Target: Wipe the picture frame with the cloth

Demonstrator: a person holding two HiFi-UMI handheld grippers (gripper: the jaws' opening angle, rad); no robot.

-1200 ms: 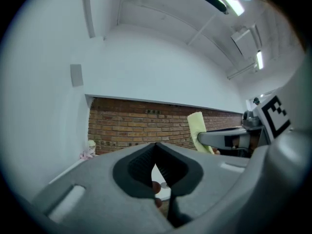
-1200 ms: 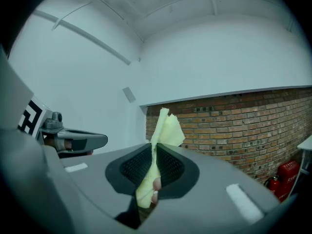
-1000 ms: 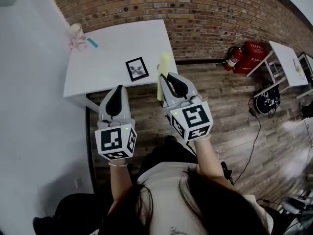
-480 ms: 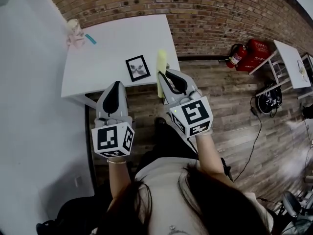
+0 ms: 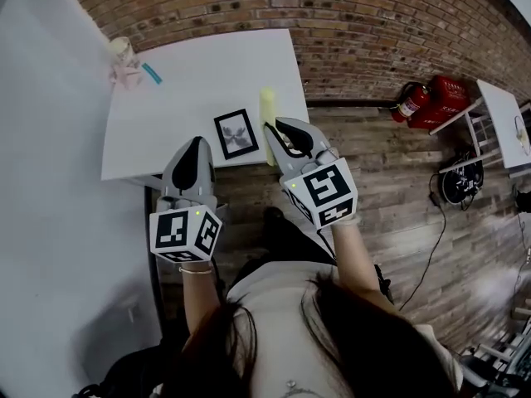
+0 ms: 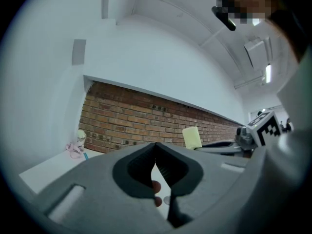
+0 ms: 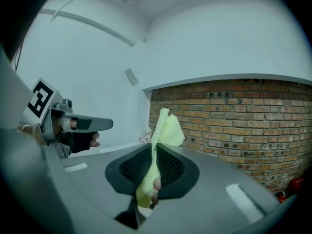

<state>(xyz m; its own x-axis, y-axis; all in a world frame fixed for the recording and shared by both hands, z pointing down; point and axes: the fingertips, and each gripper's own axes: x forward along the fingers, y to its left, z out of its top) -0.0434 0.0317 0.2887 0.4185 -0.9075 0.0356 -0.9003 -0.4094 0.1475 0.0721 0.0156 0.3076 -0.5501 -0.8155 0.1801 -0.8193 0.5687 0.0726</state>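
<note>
Wiping not begun. Right gripper (image 5: 280, 131) clamps the yellow cloth (image 5: 267, 104), just beside the picture frame (image 5: 236, 133) lying flat near the white table (image 5: 207, 73) edge. Left gripper (image 5: 197, 143) closed, empty. Frame untouched.

No text, label, brand, number or sign can be read anywhere.

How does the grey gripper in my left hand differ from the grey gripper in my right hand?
The left gripper is shut on nothing; the right gripper is shut on a pale yellow cloth that sticks out past its tips. In the head view, the left gripper sits left of the black picture frame, the right gripper to its right. Both point toward the white table.
</note>
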